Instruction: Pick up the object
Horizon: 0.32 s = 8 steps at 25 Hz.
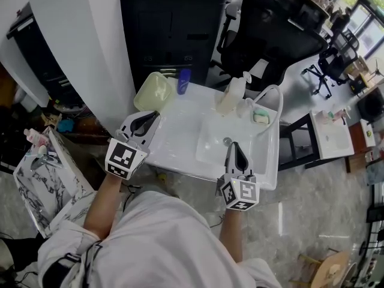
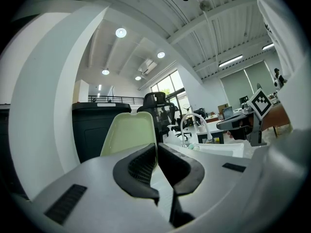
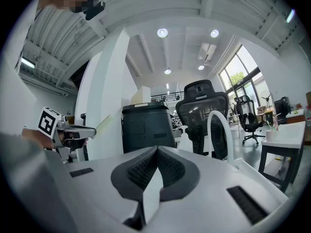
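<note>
white sink counter, rounded pale green tray, left gripper, right gripper, ribbed fingers clenched empty

Bright ceiling lamps and window daylight — sharp centres, fisheye-warped edges.

A: The white sink top at 12 o'clock looks smooth and glossy. Moulded plastic or glazed ceramic, I can't tell which.

B: The pale green tub at its 10 o'clock corner looks like thin, slightly translucent plastic.

A: The left gripper has a matt grey plastic shell, and its pads are black with a fine ribbed grain.

B: The right gripper has the same 2 finishes. The chair at 1 o'clock has a black, mesh-like back.

A: The counter at 8 o'clock looks like polished, dark-veined marble. The grey floor at 3 o'clock is shiny.
</note>
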### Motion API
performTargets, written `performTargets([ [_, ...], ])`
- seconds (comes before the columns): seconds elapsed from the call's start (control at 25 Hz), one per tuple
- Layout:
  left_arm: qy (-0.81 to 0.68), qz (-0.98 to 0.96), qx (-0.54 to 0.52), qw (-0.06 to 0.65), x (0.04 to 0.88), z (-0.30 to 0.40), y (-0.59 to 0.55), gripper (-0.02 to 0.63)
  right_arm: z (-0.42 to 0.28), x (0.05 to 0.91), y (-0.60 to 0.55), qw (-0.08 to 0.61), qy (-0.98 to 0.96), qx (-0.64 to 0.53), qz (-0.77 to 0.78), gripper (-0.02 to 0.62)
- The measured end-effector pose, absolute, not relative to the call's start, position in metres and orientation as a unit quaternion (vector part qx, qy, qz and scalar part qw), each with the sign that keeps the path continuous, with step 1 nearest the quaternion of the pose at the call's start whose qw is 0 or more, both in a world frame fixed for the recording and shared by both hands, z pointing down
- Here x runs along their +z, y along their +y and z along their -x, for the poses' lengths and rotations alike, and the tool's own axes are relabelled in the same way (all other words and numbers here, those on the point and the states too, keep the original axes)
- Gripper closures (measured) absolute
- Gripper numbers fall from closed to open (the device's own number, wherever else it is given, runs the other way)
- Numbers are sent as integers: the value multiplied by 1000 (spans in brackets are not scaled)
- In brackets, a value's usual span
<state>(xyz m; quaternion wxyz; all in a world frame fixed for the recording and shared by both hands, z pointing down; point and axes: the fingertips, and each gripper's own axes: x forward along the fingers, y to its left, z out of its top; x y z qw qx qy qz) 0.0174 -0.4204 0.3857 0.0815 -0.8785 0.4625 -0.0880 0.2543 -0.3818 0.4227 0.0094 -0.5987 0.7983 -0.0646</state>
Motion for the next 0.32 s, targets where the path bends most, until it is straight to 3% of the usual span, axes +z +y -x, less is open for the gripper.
performTargets([
  [0.32, 457, 880, -94, 84, 387, -20, -421, 571, -255, 424, -381, 6, 797, -67, 600, 592],
])
